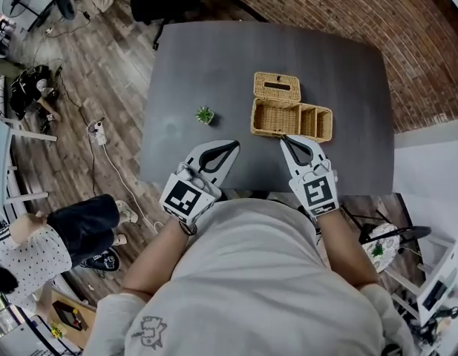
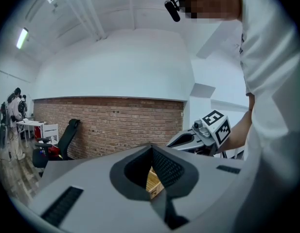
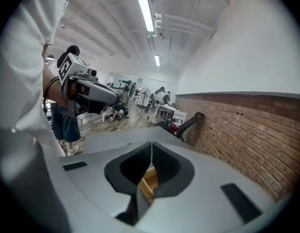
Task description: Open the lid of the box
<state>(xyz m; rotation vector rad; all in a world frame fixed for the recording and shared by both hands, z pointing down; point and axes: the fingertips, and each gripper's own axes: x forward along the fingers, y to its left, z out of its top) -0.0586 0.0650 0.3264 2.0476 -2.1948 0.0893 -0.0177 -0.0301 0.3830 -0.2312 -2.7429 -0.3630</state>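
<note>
your wicker box (image 1: pixel 291 119) sits on the table (image 1: pixel 214 58), lid (image 1: pixel 277 87) already flipped back, so the job looks done. your left gripper (image 1: pixel 233 147) and right gripper (image 1: pixel 286 139) are both pinched closed and seemingly empty.

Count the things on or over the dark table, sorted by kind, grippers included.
Wicker box with its lid: 1
Small green plant: 1
Grippers: 2, the left gripper and the right gripper
Total: 4
</note>
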